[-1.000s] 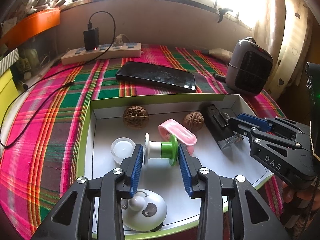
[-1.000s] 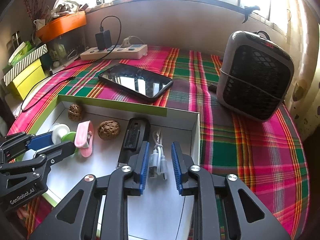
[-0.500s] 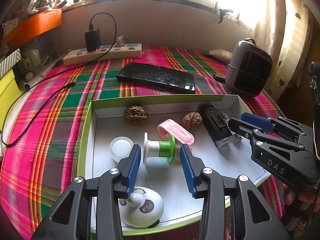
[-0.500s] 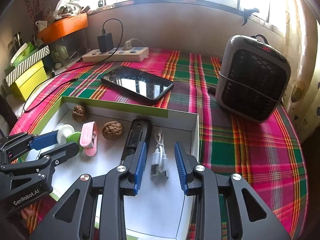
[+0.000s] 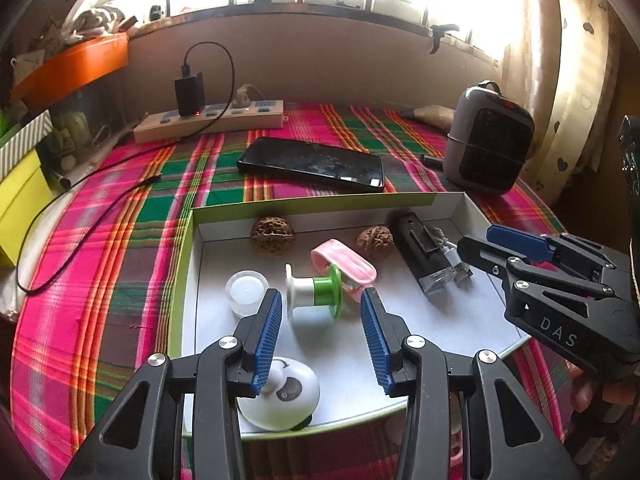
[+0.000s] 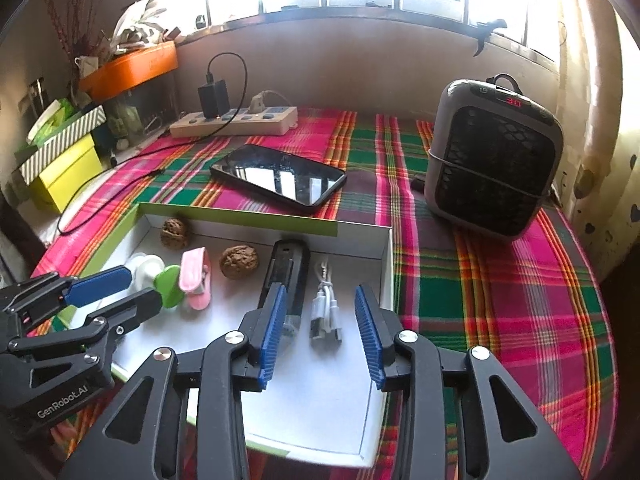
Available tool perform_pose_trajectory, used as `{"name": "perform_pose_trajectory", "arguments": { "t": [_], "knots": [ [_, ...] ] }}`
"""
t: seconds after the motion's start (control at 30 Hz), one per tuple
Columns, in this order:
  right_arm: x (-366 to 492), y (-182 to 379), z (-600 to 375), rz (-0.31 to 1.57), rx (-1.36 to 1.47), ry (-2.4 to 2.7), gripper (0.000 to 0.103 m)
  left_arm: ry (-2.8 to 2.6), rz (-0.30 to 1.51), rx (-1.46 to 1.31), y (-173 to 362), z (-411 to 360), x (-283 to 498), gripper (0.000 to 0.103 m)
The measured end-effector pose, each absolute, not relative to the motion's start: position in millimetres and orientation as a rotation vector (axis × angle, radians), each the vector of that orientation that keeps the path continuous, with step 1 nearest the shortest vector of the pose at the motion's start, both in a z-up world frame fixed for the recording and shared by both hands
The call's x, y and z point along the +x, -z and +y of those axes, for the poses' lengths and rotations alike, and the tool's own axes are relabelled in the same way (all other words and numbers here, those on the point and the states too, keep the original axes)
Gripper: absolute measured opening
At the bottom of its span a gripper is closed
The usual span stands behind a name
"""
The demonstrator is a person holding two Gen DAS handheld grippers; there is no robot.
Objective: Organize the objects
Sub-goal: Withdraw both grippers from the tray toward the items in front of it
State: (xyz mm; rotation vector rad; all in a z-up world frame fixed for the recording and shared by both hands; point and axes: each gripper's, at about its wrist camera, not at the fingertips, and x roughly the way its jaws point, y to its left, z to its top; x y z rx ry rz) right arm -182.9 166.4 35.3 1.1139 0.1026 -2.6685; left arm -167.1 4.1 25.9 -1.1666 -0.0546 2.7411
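A white box (image 5: 188,280) with a green rim holds two walnuts (image 5: 272,236), a pink clip (image 5: 344,264), a white-and-green spool (image 5: 314,294), a small white cup (image 5: 246,292), a panda-faced white gadget (image 5: 280,394), a black device (image 5: 420,252) and a white USB cable (image 6: 326,310). My left gripper (image 5: 320,336) is open and empty, above and just short of the spool. My right gripper (image 6: 320,332) is open and empty over the cable, which lies between its pads. The right gripper also shows in the left wrist view (image 5: 500,252).
The box sits on a pink and green plaid cloth (image 6: 500,300). Behind it lie a black phone (image 6: 280,178) and a power strip (image 6: 236,120) with a black charger. A grey heater (image 6: 494,160) stands at the right. Yellow boxes (image 6: 64,172) stand at the left.
Both grippers have drawn back and risen from the box. The right gripper has opened wider, leaving the cable lying in the box. The left gripper has opened slightly, away from the spool.
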Motion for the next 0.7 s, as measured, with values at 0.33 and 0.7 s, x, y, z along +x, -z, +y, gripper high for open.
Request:
{"name": "perform_pose_trajectory", "arguments": {
  "t": [0.33,0.7],
  "knots": [
    [-168,-41,165,0.091,1.096,2.676,0.038,-2.750,-0.074,-1.140,-34,2,-151,0.039],
    [-137,-45,161,0.069,1.076,2.671,0.038,-2.758,-0.104,-1.107,-43,-7,-132,0.039]
  ]
}}
